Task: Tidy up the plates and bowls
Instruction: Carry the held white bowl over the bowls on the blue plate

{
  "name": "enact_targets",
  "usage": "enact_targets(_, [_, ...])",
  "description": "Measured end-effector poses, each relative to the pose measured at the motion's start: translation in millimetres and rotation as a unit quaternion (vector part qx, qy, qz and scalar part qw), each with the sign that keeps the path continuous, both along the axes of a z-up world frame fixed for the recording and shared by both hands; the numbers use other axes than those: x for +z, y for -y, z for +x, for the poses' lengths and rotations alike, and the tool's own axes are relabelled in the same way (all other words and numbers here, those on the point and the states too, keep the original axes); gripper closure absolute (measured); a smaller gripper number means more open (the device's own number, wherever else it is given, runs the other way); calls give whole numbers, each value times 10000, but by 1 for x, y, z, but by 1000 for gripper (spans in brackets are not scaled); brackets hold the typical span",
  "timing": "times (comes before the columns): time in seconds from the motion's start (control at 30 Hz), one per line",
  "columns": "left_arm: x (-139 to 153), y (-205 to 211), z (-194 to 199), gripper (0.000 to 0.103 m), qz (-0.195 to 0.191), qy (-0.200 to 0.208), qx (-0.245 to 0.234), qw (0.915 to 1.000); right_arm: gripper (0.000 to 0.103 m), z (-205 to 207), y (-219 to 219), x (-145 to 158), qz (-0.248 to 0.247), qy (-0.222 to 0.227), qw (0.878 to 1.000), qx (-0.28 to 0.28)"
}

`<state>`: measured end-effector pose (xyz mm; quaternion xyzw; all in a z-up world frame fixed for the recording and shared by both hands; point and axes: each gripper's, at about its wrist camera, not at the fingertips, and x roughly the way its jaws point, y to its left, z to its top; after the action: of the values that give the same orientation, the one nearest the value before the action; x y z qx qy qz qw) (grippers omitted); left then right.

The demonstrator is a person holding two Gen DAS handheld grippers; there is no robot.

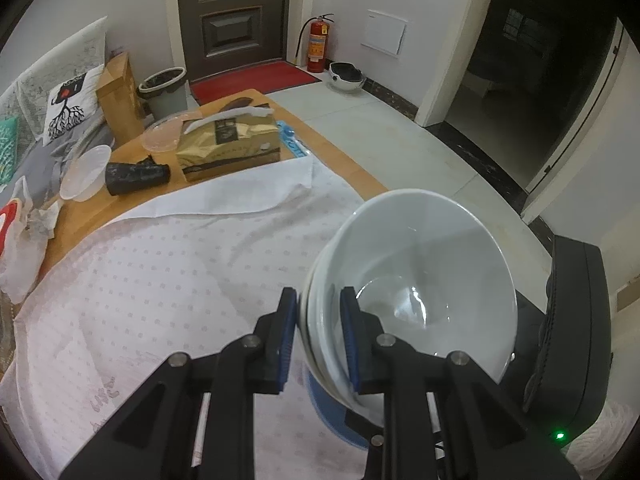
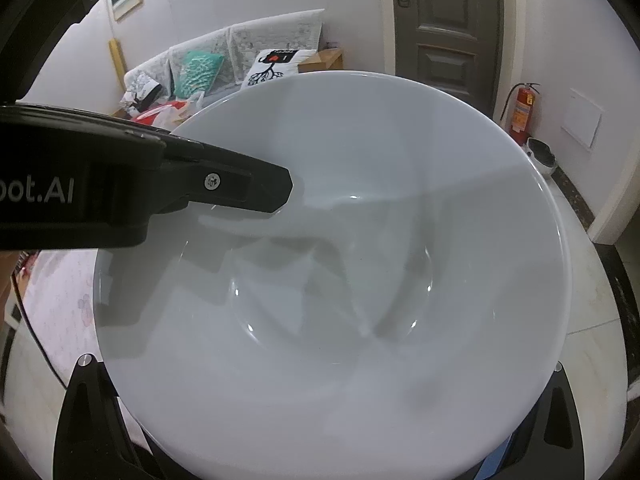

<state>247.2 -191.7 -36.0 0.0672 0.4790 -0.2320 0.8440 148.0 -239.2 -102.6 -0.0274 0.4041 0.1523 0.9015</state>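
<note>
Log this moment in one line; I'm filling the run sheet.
left hand-held gripper: shut on stacked white bowls | bowls: lifted above tablecloth | right hand-held gripper: jaws hidden by bowls

Soft, even indoor light fills both views, though the doorway [image 1: 532, 60] at right is dark. Small glints and faint grey shadows mark the bowl [image 2: 340, 260]. Fisheye bending curves the edges, with black vignetted corners; nearby parts look slightly soft.

The left gripper [image 1: 320, 336] points steeply downward, its two blue-padded fingers [image 1: 285, 344] drawn close together and clamped on the rim of the stacked bowls [image 1: 420, 276]. The right gripper's body [image 1: 568, 344] sits just beside it; its fingertips are hidden behind the bowl.
</note>
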Motion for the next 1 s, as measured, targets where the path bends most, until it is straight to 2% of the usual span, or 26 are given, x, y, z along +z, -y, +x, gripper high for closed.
enact_targets(0.43, [-20, 32, -14, 85, 21, -183, -196, 9996, 5, -16, 26, -13, 30, -198, 9996, -207])
enact_targets(1.0, [-51, 58, -19, 85, -21, -460, -336, 9984, 5, -30, 45, -33, -188, -478, 9982, -320])
